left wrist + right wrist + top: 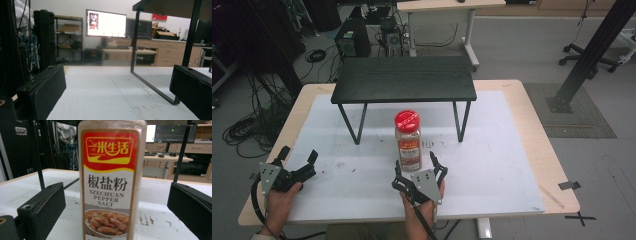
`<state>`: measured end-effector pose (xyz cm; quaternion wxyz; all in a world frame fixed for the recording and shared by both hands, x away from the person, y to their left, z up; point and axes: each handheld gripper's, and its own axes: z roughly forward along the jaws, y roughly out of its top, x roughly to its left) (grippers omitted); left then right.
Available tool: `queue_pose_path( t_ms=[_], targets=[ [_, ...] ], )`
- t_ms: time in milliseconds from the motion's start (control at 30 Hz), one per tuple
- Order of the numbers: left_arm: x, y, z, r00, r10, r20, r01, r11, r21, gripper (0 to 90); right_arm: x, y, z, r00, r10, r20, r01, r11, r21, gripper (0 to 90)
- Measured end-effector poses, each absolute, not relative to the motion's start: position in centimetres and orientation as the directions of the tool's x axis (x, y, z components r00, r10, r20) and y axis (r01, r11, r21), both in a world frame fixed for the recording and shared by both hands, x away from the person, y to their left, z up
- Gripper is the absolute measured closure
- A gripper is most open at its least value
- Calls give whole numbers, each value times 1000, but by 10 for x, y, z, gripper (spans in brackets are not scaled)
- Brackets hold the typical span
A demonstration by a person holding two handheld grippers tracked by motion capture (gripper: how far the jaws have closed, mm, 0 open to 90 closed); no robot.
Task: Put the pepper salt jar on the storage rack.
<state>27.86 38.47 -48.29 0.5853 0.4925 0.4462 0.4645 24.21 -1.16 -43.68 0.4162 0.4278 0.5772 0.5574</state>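
Note:
A spice jar (408,140) with a red lid and a "Szechuan pepper salt" label (109,182) stands upright on the white mat, in front of a small black shelf table (404,80). My right gripper (415,165) is open just behind the jar, its jaws set wide on either side of the jar's base without touching it. My left gripper (298,156) rests open near the table's front left, nothing between its jaws (117,100).
The black shelf stands on thin metal legs (153,86) at the back of the white mat (492,165). Beyond the wooden tabletop (532,115) are cables, computers, a desk and a black post on the floor.

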Motion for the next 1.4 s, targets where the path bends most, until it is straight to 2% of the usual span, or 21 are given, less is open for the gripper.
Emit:
queue_pose_path(
  t_ms=[533, 1400],
  targets=[
    [279, 385, -483, 173, 983, -67, -105, 86, 991, 9, 250, 0, -451, -261, 965, 8, 85, 15, 996, 9],
    [279, 385, -483, 177, 982, -70, -105, 89, 990, 9, 272, 11, -460, -207, 978, 13, 119, 12, 993, 11]
  ],
)
